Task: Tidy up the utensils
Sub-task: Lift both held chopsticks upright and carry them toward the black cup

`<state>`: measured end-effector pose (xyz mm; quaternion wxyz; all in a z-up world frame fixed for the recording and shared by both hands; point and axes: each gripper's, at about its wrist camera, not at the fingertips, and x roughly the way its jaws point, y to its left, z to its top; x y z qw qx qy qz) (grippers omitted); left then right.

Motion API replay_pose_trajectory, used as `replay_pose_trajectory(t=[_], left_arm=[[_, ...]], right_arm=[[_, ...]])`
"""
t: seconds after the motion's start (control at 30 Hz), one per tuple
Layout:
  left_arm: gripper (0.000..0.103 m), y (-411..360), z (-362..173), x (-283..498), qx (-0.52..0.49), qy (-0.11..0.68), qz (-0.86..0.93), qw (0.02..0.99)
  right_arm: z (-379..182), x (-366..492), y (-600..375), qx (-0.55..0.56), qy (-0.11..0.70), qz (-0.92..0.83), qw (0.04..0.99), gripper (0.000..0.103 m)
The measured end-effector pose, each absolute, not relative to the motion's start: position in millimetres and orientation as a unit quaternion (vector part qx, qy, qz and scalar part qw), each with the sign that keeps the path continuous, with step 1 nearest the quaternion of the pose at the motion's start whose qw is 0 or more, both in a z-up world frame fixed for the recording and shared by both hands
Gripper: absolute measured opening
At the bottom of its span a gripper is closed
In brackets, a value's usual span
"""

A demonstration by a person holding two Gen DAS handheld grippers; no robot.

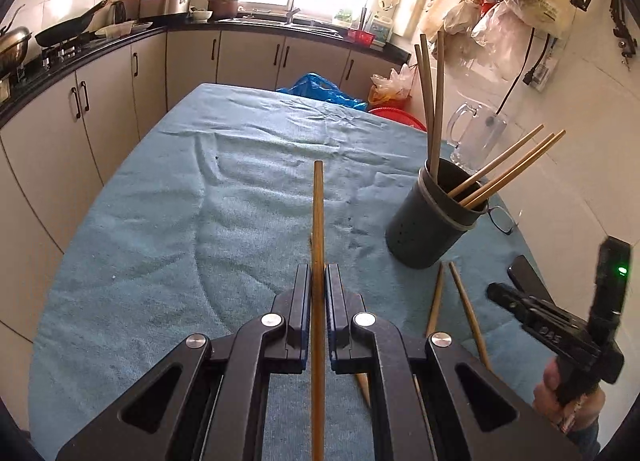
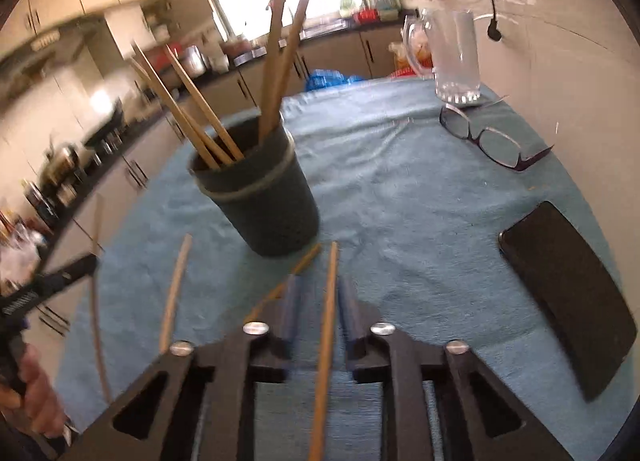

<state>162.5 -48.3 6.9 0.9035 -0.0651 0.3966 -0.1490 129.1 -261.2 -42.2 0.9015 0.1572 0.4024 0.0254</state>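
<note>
Step in hand, loading chopsticks: left claw (image 1: 318, 281) clamps one chopstick (image 1: 318, 221) above the tabletop (image 1: 160, 261), right claw (image 2: 318, 297) narrowly parted around another (image 2: 328, 321), unpinched; next, likely tip each into the holder (image 2: 264, 201).

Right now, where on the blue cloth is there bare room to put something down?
The blue cloth is bare on the left half and at the far end, from the dark utensil holder across to the cabinet side. It is crowded on the wall side: glass mug, eyeglasses, phone, and loose chopsticks in front of the holder.
</note>
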Motion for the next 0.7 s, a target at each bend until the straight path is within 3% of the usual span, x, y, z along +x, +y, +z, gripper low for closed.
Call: replay_pose_trajectory(t=[0.27, 0.33, 0.4, 0.7], left_arm=[[0.006, -42.7, 11.3, 159.0, -0.069, 0.391, -0.153, 0.905], [0.006, -42.0, 12.6, 158.6, -0.070, 0.389, -0.153, 0.906], [0.006, -41.2, 14.2, 157.9, -0.074, 0.387, -0.155, 0.906], [0.006, -40.9, 31.4, 148.6, -0.076, 0.368, -0.160, 0.913]], right_arm=[[-64.2, 156.1, -249.5, 0.112, 0.476, 0.005, 0.872, 0.024], [-69.4, 160.9, -246.9, 0.108, 0.490, 0.005, 0.865, 0.016], [-68.5, 160.9, -243.5, 0.088, 0.492, -0.008, 0.866, 0.008], [-34.6, 135.4, -249.3, 0.126, 0.434, 0.012, 0.892, 0.007]])
